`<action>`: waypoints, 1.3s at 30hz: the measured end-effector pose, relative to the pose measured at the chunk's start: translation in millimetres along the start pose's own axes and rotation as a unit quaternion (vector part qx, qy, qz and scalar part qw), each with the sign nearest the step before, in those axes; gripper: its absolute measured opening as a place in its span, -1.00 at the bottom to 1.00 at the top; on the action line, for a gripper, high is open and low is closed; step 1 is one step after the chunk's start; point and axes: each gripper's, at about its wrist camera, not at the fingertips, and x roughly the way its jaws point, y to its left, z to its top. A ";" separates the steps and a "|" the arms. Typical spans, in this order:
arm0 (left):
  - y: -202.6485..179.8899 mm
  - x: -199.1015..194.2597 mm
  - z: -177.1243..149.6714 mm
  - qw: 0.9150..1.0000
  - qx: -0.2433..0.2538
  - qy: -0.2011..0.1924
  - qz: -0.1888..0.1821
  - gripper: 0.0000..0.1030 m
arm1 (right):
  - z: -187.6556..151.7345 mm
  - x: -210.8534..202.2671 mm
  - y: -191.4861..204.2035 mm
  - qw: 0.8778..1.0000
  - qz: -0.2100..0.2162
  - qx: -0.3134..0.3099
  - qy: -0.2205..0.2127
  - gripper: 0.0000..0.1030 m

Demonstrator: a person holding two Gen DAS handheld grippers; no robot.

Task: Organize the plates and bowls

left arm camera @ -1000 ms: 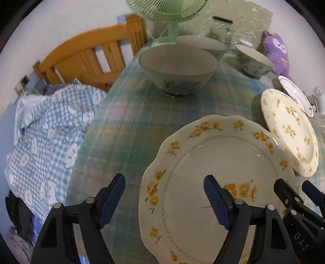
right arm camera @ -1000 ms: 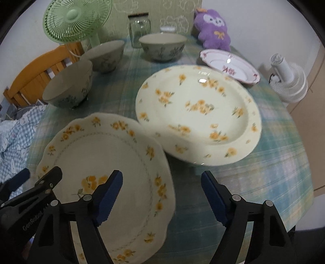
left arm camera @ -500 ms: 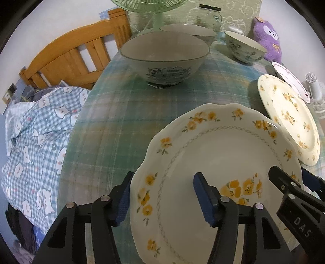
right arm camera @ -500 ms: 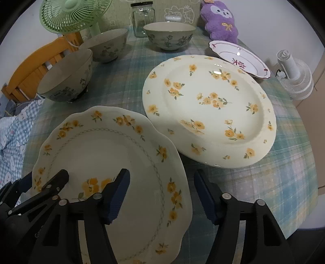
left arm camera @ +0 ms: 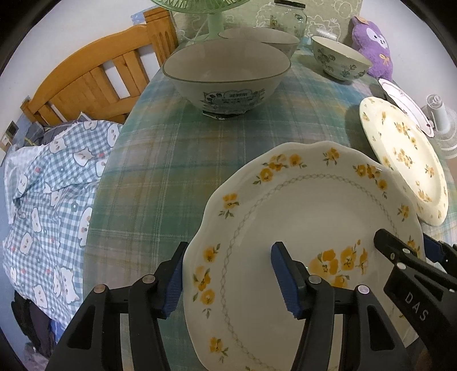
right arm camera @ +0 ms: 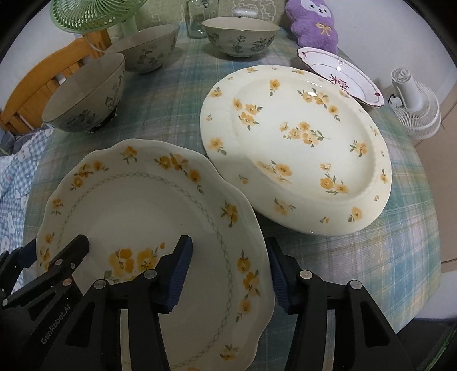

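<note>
Round table [right arm camera: 400,256], plaid blue-green cloth, carries all the crockery.

Oval plate [right arm camera: 297,148], cream with scattered orange flowers, lies right of centre in the right wrist view; its near-left edge sits just beside, possibly overlapping, the scalloped plate [right arm camera: 148,205]. Cannot tell which.

Scalloped plate, white with orange blooms and a grey chain ring, lies at the near edge of the table, directly under both tools.

Left gripper [left arm camera: 231,276]: 1 blue pad lies outside the plate's left rim, the other over the plate's inner face [left arm camera: 314,217]. Rim is between the jaws. Jaws have just been closing, then nearly steady. Whether the pads actually press on the rim cannot be told.

Right gripper [right arm camera: 228,271]: 1 pad over the plate's well, the other outside its right rim, above the cloth. Jaws have just been closing with the rim between them; a slim gap shows at the outer pad, so no clamp is seen yet.

3 bowls: large bowl [left arm camera: 225,77] at far left, second bowl [right arm camera: 142,48] behind it, third bowl [right arm camera: 240,37] at the far middle.

Small plate [right arm camera: 340,77], maroon-trimmed, beyond the oval plate.

Green fan [right arm camera: 94,14] and purple plush toy [right arm camera: 314,25] at the far edge.
</note>
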 end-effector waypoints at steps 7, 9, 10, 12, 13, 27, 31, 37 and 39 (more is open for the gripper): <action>1.7 -10.1 -0.4 1.000 0.004 -0.008 0.003 0.15 | -2.0 -5.2 -1.0 1.000 0.004 0.002 -0.003 0.07; 2.7 -13.6 -1.0 1.000 0.003 -0.010 0.002 0.14 | -3.1 -8.2 -2.2 1.000 0.004 0.003 -0.006 0.07; 3.2 -14.9 -1.4 1.000 0.003 -0.010 0.000 0.14 | -3.4 -9.8 -2.5 1.000 0.003 0.003 -0.008 0.05; 3.8 -17.1 -1.2 1.000 -0.001 -0.009 -0.004 0.14 | -4.2 -14.7 -4.5 1.000 0.002 0.002 -0.012 0.03; 4.1 -18.8 -1.0 1.000 -0.002 -0.008 -0.006 0.14 | -4.7 -16.7 -4.9 1.000 0.003 0.002 -0.013 0.03; -26.8 -54.3 0.5 0.999 0.004 -0.036 -0.004 0.14 | -1.3 -53.0 -42.0 0.999 0.011 0.014 -0.040 0.03; -48.3 -62.4 -0.3 0.999 -0.006 -0.043 0.003 0.14 | 1.2 -58.6 -64.0 0.999 0.018 0.012 -0.047 0.03; -87.9 -70.0 1.1 0.999 -0.009 -0.045 0.006 0.14 | 3.8 -62.7 -105.3 0.999 0.019 0.003 -0.049 0.03; -102.1 -72.2 1.1 0.999 -0.010 -0.045 0.005 0.14 | 5.0 -62.9 -121.1 0.999 0.018 0.002 -0.048 0.03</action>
